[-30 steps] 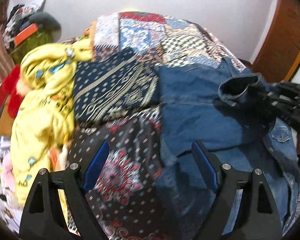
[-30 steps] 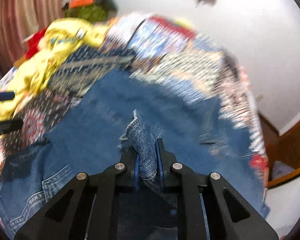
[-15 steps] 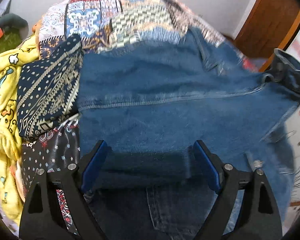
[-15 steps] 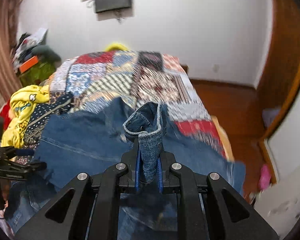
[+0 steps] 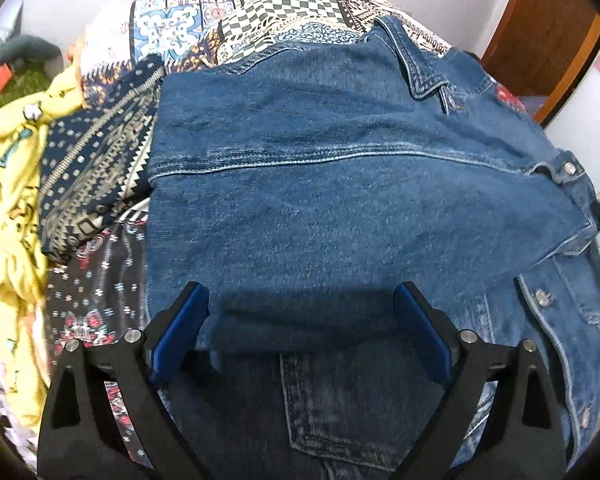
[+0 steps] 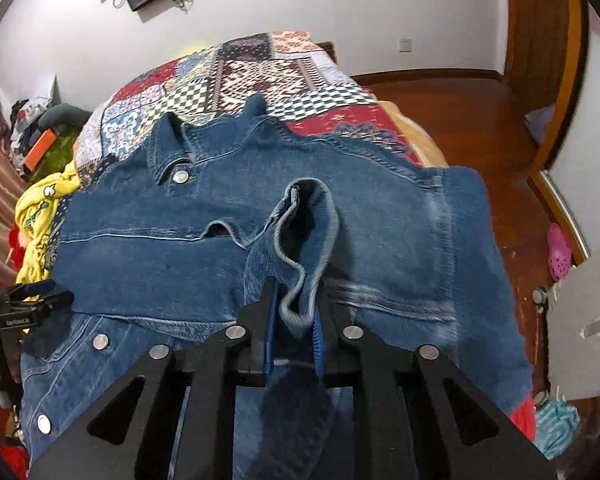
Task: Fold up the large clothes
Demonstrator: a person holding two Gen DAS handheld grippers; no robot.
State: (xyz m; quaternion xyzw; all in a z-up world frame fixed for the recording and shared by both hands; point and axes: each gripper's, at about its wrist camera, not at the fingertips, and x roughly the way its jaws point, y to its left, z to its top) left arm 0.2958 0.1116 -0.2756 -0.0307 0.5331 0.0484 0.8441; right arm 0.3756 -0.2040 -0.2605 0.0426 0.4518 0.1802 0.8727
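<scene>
Denim jacket (image 5: pixel 340 200) hem cut off below; bedspread (image 5: pixel 260 12) mostly covered.

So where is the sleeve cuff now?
In the right wrist view, the sleeve cuff is pinched in the right hand-held gripper, above the denim jacket.

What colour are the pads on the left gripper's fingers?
Blue, on black fingers; the left wrist view shows them best.

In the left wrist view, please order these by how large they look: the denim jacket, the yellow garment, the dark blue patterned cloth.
1. denim jacket, by far the largest.
2. yellow garment, cut by the picture edge.
3. dark blue patterned cloth; close to the yellow one, so their order is unsure.
</scene>
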